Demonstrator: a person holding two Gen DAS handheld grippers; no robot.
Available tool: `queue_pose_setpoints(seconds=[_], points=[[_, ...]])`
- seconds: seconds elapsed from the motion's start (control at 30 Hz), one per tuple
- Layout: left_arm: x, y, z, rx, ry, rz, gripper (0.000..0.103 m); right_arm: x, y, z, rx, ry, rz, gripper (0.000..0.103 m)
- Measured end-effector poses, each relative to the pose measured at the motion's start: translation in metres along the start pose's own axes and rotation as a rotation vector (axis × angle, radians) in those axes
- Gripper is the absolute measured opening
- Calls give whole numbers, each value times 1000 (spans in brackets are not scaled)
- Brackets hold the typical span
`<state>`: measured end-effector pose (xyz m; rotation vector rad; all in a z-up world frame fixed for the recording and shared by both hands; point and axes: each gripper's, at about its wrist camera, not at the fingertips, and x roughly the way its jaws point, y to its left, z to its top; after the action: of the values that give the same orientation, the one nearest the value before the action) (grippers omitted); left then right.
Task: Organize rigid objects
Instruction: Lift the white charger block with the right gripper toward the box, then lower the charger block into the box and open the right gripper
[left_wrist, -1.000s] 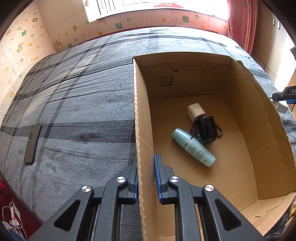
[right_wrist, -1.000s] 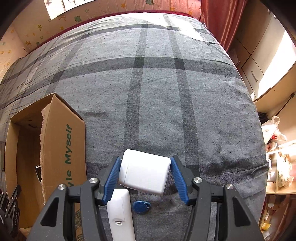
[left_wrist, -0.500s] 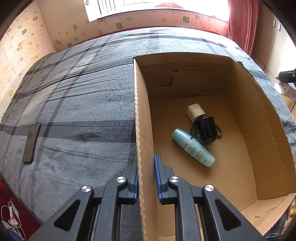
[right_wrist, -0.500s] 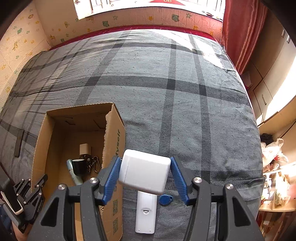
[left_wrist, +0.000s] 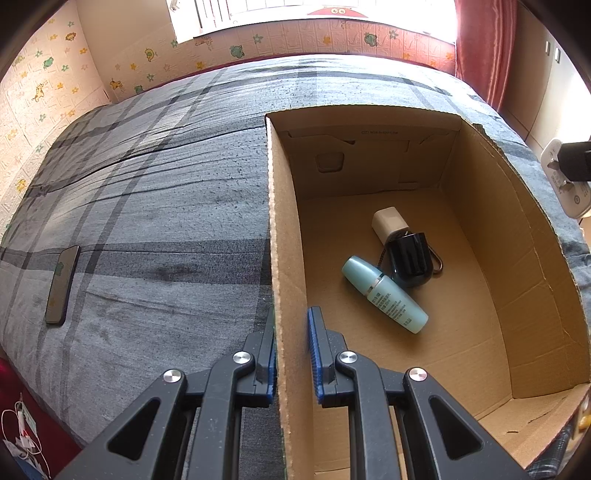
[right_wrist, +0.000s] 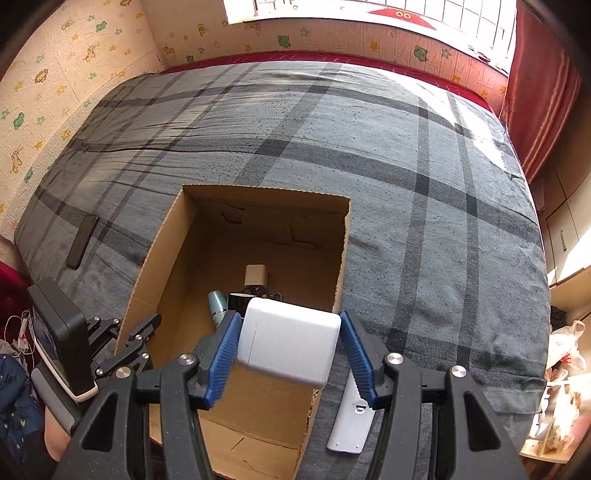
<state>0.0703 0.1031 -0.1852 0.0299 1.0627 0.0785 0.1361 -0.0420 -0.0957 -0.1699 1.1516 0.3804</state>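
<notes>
An open cardboard box (left_wrist: 517, 229) (right_wrist: 162, 258) stands on the grey plaid bed. Inside lie a teal bottle (left_wrist: 384, 293), a black holder with a ring (left_wrist: 410, 260) and a small cream cube (left_wrist: 389, 223). My left gripper (left_wrist: 291, 350) is shut on the box's left wall (left_wrist: 284, 258). My right gripper (right_wrist: 288, 347) is shut on a white power adapter (right_wrist: 290, 345) and holds it above the box's near right corner. The adapter also shows at the right edge of the left wrist view (left_wrist: 563, 181).
A white remote (right_wrist: 351, 421) lies on the bed right of the box, partly under my right gripper. A dark phone (left_wrist: 62, 284) (right_wrist: 82, 242) lies on the bed left of the box. Red curtains and a cabinet stand at the right.
My right gripper has risen and swung left with the adapter, from beside the box to over its near right corner. The left gripper keeps its hold on the wall.
</notes>
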Motion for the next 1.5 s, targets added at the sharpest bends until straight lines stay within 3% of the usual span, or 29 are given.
queue_pose_setpoints(seconds=[0.43,0.93,1.07,1.5], points=[[0,0,1,-4,1,-2,16,28,35,-20,-72,74,55,59],[0,2,1,-5,1,-7,16,94,34,-38,-37,218,34,59],[0,0,1,5,-2,3,16,99,40,-40,-72,221,-20,59],[0,0,-1,-1,-3,0,17,91,37,-36,-51,194,12,59]])
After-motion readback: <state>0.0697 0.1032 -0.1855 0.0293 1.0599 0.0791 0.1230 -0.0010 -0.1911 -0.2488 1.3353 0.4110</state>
